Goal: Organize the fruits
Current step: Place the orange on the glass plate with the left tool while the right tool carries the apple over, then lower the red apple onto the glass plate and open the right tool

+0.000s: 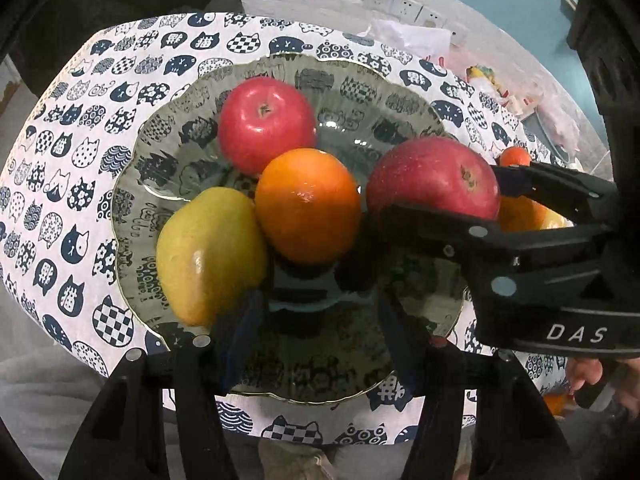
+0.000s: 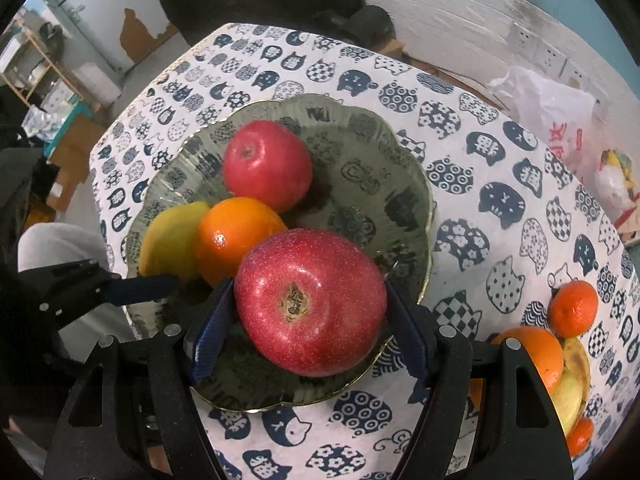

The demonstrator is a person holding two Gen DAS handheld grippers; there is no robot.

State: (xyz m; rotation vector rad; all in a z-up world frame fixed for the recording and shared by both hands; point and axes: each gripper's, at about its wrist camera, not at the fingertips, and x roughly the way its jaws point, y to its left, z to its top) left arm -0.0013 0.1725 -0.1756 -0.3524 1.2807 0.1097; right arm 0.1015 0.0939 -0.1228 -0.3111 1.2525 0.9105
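A glass plate [image 1: 168, 136] [image 2: 384, 184] on the cat-print cloth holds a red apple [image 1: 266, 124] [image 2: 267, 165], an orange [image 1: 307, 205] [image 2: 234, 236] and a yellow mango [image 1: 208, 254] [image 2: 170, 238]. My right gripper [image 2: 310, 306] [image 1: 436, 204] is shut on a second, larger red apple [image 2: 310, 300] [image 1: 434, 178], held over the plate's right side. My left gripper [image 1: 318, 312] is open and empty just in front of the orange; one of its fingers [image 2: 140, 286] shows in the right wrist view.
More fruit lies at the right: a tangerine [image 2: 573, 307] [image 1: 515, 156], an orange [image 2: 534, 354] and bananas [image 2: 572, 384]. White plastic bags [image 2: 552, 116] [image 1: 412, 36] sit at the back right by the wall. The round table's edge [image 2: 120, 128] drops off on the left.
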